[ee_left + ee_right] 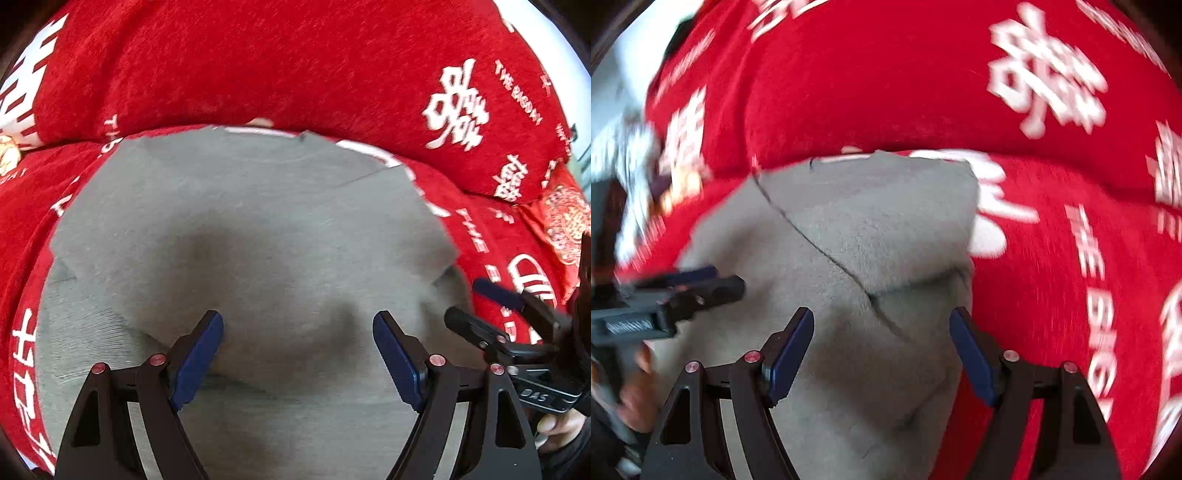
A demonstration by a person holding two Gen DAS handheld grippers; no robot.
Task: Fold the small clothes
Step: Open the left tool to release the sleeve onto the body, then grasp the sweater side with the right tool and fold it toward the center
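Red cover (pixel 258 66) fills both frames, and your grey garment (pixel 240 240) lies flat on it, mid-frame, running from the lower edge up toward the cushion seam. Left tongs (pixel 297 354) hang wide over its middle, nothing between the pads. Right tongs (pixel 881 350) stand wide too, empty, nearer the cloth's right edge. Only the right view shows the folded flap (pixel 886 221) and its diagonal crease, upper centre.

A home, by the look of it. The surface is a soft red blanket (pixel 258 66) printed with white double-happiness characters (wedding bedding), heaped over a bed or sofa.
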